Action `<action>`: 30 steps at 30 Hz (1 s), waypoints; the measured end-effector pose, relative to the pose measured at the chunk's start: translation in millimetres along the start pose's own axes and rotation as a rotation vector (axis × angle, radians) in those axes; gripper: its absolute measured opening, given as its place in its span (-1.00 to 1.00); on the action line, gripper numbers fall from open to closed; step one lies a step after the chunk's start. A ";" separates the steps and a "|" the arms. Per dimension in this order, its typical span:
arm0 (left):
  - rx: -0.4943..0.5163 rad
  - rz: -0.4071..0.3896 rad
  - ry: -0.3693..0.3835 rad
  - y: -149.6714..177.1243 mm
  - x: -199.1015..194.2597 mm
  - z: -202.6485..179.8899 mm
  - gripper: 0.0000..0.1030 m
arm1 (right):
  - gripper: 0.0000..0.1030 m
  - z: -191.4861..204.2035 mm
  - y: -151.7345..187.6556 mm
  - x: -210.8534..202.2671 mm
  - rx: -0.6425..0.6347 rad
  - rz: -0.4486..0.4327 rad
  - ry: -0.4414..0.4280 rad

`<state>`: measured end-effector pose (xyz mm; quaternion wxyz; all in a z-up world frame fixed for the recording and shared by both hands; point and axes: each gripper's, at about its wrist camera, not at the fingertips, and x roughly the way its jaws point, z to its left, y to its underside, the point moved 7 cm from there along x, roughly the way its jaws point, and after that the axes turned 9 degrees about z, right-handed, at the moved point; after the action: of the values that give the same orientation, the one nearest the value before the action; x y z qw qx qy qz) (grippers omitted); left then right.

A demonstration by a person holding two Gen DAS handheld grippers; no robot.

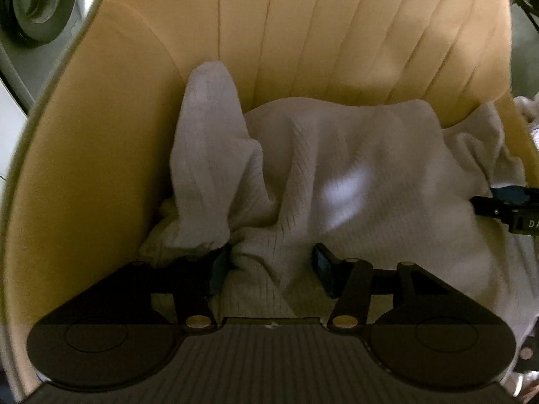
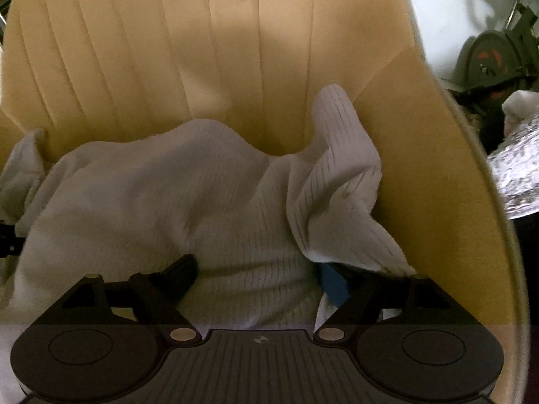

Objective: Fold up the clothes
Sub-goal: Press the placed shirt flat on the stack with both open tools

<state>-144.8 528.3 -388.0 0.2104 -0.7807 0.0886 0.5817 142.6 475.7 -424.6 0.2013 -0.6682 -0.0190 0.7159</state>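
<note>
A white ribbed knit garment (image 1: 337, 175) lies crumpled on the seat of a yellow upholstered chair (image 1: 101, 118). My left gripper (image 1: 271, 267) is open at the garment's near edge, with cloth bunched between its fingers. A raised fold drapes over its left fingertip (image 1: 220, 266). At the right edge of the left wrist view, my right gripper (image 1: 505, 202) touches the cloth. In the right wrist view the garment (image 2: 168, 195) bulges between the fingers of the open right gripper (image 2: 257, 281). A ribbed flap partly covers its blue-padded right fingertip (image 2: 333, 286). The chair back (image 2: 202, 50) rises behind.
A washing machine door (image 1: 33, 3) shows past the chair's left side. Beyond the chair's right rim are a dark round object with red marks (image 2: 488, 60) and a patterned cloth (image 2: 515, 175). The curved chair sides close in around the garment.
</note>
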 end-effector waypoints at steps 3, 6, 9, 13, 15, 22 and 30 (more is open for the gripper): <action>-0.005 -0.015 0.019 5.3 -17.3 -5.9 0.23 | 0.51 0.1 6.4 -29.8 0.008 -0.032 -0.018; 0.003 -0.018 0.026 27.4 -33.8 -10.7 0.24 | 0.54 -4.3 24.5 -57.5 0.034 -0.053 -0.033; 0.015 -0.016 0.029 55.2 -50.0 -15.3 0.24 | 0.54 -11.0 49.5 -79.1 0.063 -0.058 -0.033; 0.030 -0.014 0.032 92.1 -71.6 -21.3 0.24 | 0.54 -14.6 88.8 -105.0 0.103 -0.050 -0.029; 0.038 -0.013 0.034 110.6 -82.4 -24.4 0.24 | 0.54 -10.9 106.6 -113.7 0.101 -0.046 -0.024; 0.028 -0.048 0.030 118.5 -81.4 -27.0 0.24 | 0.56 15.8 126.8 -124.7 0.091 -0.093 -0.007; 0.079 -0.039 -0.034 113.5 -48.6 -31.4 0.34 | 0.73 23.5 139.4 -108.8 0.113 -0.082 0.023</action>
<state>-175.9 407.9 -360.2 0.2537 -0.7635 0.0928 0.5866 86.1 319.3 -360.1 0.2680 -0.6626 -0.0033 0.6994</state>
